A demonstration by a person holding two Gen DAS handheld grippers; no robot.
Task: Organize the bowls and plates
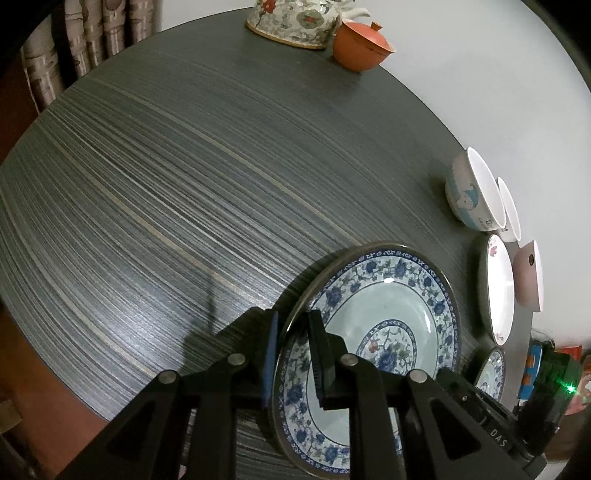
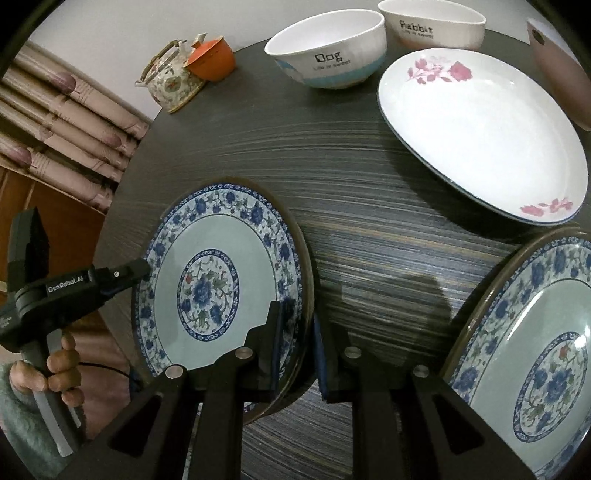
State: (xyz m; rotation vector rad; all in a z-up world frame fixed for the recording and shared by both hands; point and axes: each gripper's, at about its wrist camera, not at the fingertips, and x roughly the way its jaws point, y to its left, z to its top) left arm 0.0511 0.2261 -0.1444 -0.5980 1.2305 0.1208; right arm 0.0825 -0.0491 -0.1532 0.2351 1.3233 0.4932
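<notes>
Bowls and a rose plate sit on the surface beyond the right hand-held gripper. It and the left hand-held gripper each clamp opposite rims of one blue floral plate; a twin plate lies just right.

Right hand-held gripper: straddling rim of blue floral plate, one finger each side.
Left hand-held gripper: at opposite rim, held by hand.
Second blue plate: lower right.
Pink-flower plate: upper right on table.
Behind: "Dog" bowl, "Rabbit" bowl.
</notes>
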